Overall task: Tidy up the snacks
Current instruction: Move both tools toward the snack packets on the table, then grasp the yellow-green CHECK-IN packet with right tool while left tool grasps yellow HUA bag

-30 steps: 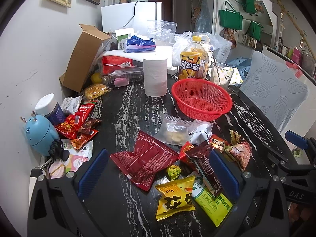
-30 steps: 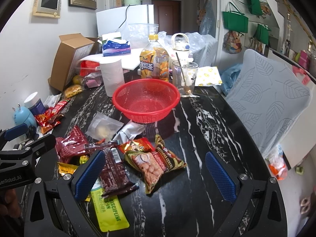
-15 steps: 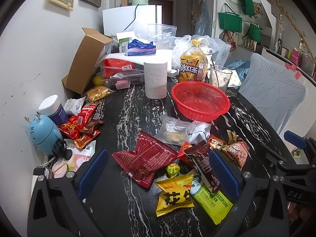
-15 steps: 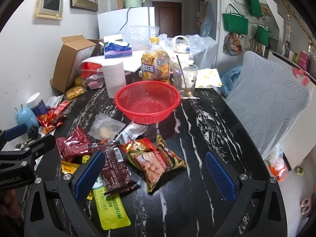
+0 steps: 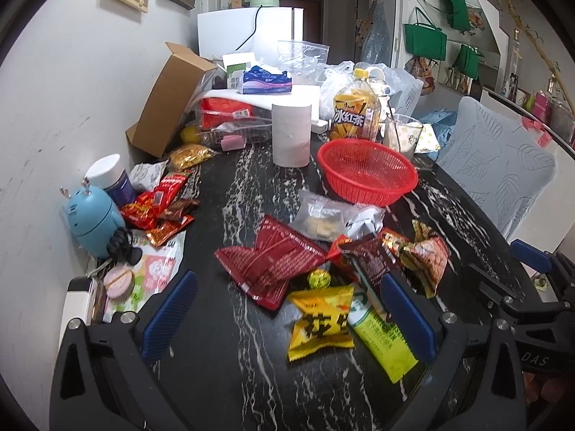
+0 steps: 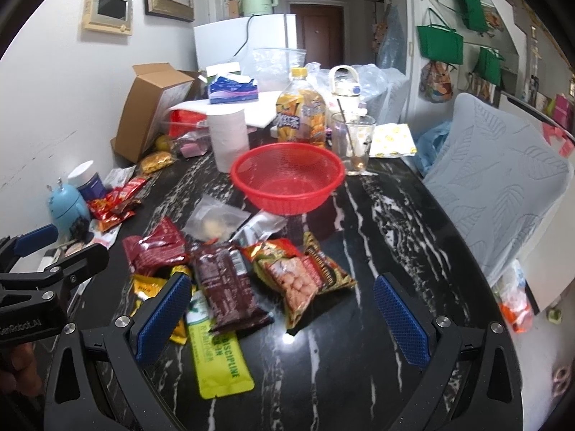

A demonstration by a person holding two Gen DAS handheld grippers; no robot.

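A pile of snack packets lies on the black marble table: a dark red packet, a yellow packet, a green-yellow packet, a brown packet and a peanut packet. An empty red basket stands behind the pile. My left gripper is open and empty above the yellow packet. My right gripper is open and empty just before the peanut packet. A clear bag lies near the basket.
More red packets lie at the left by a blue gadget and a jar. A paper roll, a tea bottle, a glass and a cardboard box stand behind. A padded chair is at the right.
Both views have shifted slightly, with the table and the snacks a little nearer and lower. Both grippers stay open and empty; nothing on the table has moved.
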